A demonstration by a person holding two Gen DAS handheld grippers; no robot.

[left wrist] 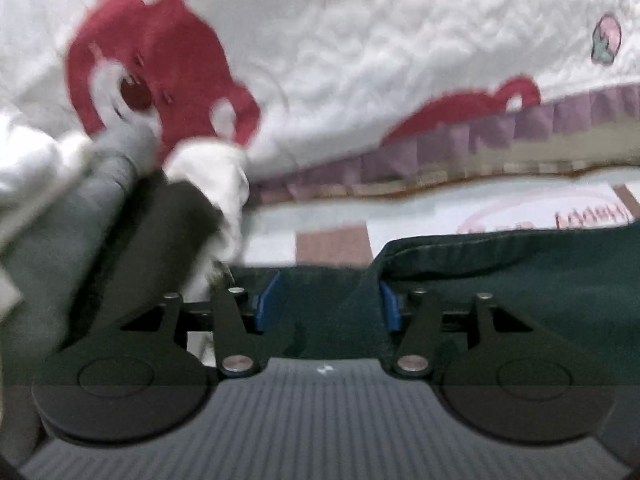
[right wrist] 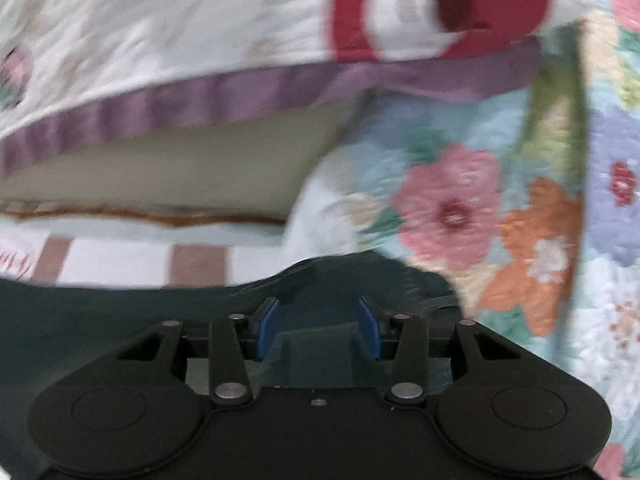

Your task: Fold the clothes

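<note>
My 2 grippers, left and right, hung with jaws parted over the dark green garment, gripping nothing, folding seemingly still unfinished.

I see a matt dark green cloth garment, a puckered white quilted fabric cover, and my matt black plastic left gripper with dull blue pads.

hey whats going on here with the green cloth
A person is folding a dark green garment on a bed, with a handheld gripper in each hand. The left gripper and the right gripper both hover low over the cloth, jaws open with fabric between them but not pinched. A white quilt with red bears lies behind.
</note>
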